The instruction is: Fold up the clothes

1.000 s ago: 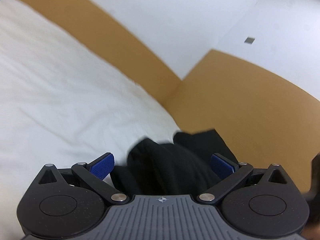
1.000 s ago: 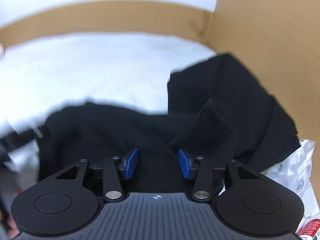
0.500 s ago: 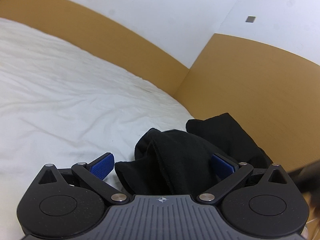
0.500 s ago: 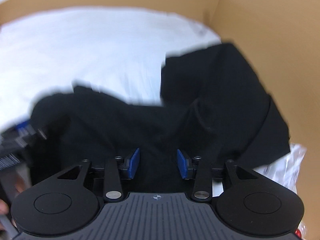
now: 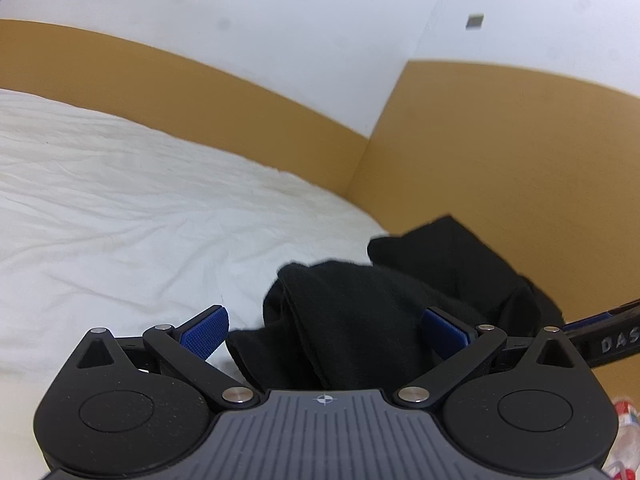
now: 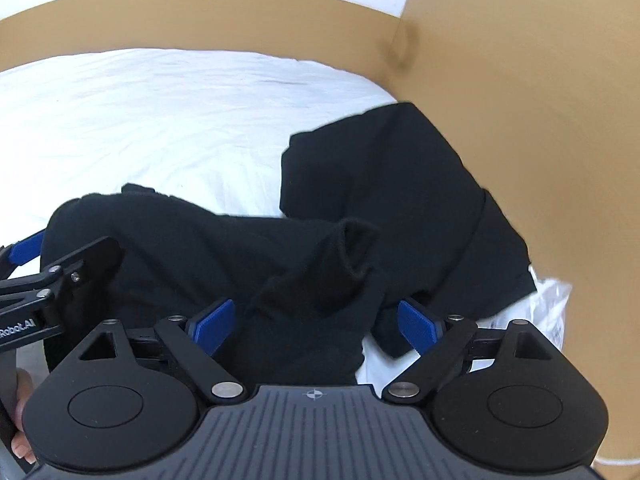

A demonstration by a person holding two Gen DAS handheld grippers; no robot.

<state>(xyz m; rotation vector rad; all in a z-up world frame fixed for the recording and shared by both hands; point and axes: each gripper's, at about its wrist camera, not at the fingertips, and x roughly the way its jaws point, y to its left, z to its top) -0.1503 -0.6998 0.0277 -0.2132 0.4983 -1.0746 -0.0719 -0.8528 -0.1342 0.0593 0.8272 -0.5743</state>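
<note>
Right tool (image 6: pixel 316 326) spread wider, left tool (image 5: pixel 324 330) open too, black garment (image 6: pixel 320 248) w/ plastic bag (image 6: pixel 554 308) beside.

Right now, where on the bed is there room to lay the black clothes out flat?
The crumpled white bed sheet is bare from the tan wall panel down to the black garment. The corner is crowded: more black cloth lies against the side panel, with a clear plastic bag beside it.

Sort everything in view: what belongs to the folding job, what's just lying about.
Job:
black garment
white bed sheet
left gripper, open
right gripper, open

Lying about:
clear plastic bag
red-labelled packet
</note>
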